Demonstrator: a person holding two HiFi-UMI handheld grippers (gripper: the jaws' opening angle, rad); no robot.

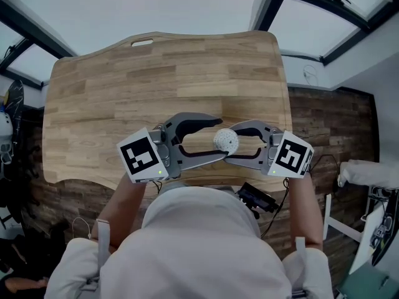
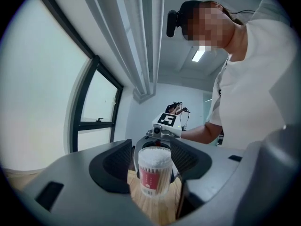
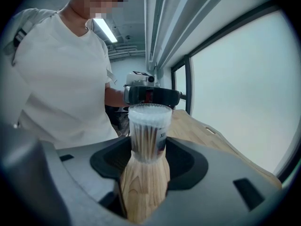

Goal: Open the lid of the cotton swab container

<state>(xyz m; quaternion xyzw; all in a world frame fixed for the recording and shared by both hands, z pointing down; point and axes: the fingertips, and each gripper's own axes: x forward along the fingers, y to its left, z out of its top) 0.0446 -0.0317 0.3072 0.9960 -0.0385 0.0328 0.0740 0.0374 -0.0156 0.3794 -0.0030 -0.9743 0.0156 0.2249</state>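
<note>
The cotton swab container (image 1: 225, 141) is a small clear tub full of white-tipped swabs, with a red label (image 2: 151, 179) and a clear lid on top. It stands upright on the wooden table (image 1: 124, 86) near the front edge. My right gripper (image 1: 230, 146) comes in from the right, its pads closed on the container's lower body (image 3: 146, 140). My left gripper (image 1: 215, 139) faces it from the left with its jaws spread wide. The container (image 2: 154, 171) stands between those jaw tips, and the pads do not press on it.
The table has a handle slot (image 1: 142, 42) at its far edge, and its front edge runs just below the grippers. Dark wood flooring (image 1: 330, 123) lies to the right. A black device (image 1: 257, 198) hangs at the person's waist. Window frames (image 1: 299, 17) are beyond the table.
</note>
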